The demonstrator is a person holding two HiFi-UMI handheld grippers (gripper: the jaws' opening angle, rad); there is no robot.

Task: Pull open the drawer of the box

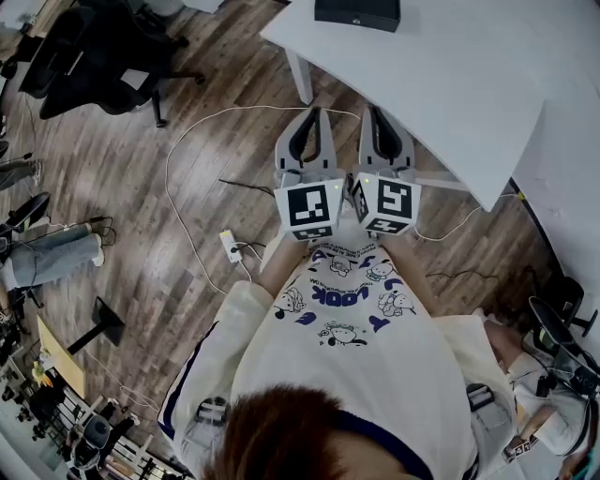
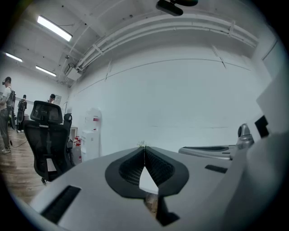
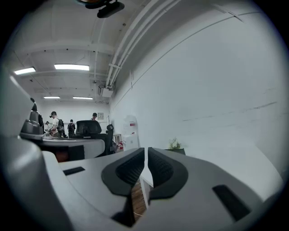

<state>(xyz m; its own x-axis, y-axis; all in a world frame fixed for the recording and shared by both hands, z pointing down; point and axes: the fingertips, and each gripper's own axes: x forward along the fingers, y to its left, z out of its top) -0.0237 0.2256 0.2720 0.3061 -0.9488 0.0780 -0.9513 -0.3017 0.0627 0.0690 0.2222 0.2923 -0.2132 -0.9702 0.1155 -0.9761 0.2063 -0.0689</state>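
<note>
wood-plank floor (image 1: 122, 169) lies under both tools, which are held side by side, pointing about level, in front of the person at the near edge of the white bench (image 1: 450, 84). the left tool (image 1: 314, 112) has its jaws clenched tip to tip with nothing between them, and the right tool (image 1: 374, 110) is clenched the same way, also empty. the black box (image 1: 356, 13) sits on the far part of the bench, well apart from both tools, and whether its drawer is out cannot be told
</note>
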